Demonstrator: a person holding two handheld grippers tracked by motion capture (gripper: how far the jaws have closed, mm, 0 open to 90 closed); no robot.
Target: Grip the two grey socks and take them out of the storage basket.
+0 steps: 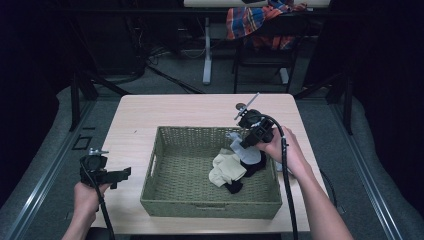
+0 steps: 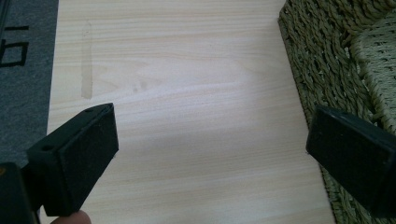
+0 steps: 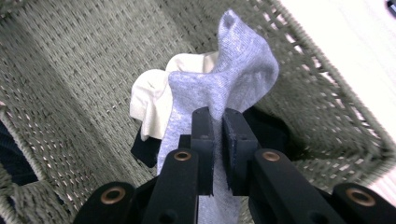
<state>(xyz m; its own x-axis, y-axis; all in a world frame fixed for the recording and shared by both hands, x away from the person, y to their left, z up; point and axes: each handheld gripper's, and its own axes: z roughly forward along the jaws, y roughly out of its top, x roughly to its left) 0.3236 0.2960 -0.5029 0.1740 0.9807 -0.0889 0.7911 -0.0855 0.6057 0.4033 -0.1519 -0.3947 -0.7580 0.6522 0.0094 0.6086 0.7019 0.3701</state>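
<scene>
A grey sock (image 3: 224, 88) hangs pinched between the jaws of my right gripper (image 3: 218, 128), which is shut on it above the right end of the woven basket (image 1: 165, 150). From above, that grey sock (image 1: 244, 147) dangles under the right gripper (image 1: 248, 136) over a cream sock (image 1: 227, 169) and a black sock (image 1: 235, 187) lying in the basket. The cream sock (image 3: 149, 100) and the black one (image 3: 144, 149) lie below the lifted one. My left gripper (image 1: 122, 176) hovers open over bare table left of the basket; its jaws stand wide apart with nothing between them (image 2: 210, 154).
The light wooden table (image 1: 135, 117) has bare room to the left and behind the basket. The basket's woven wall (image 2: 322, 60) sits close to the left gripper's right jaw. A chair draped with plaid cloth (image 1: 255, 22) stands beyond the table.
</scene>
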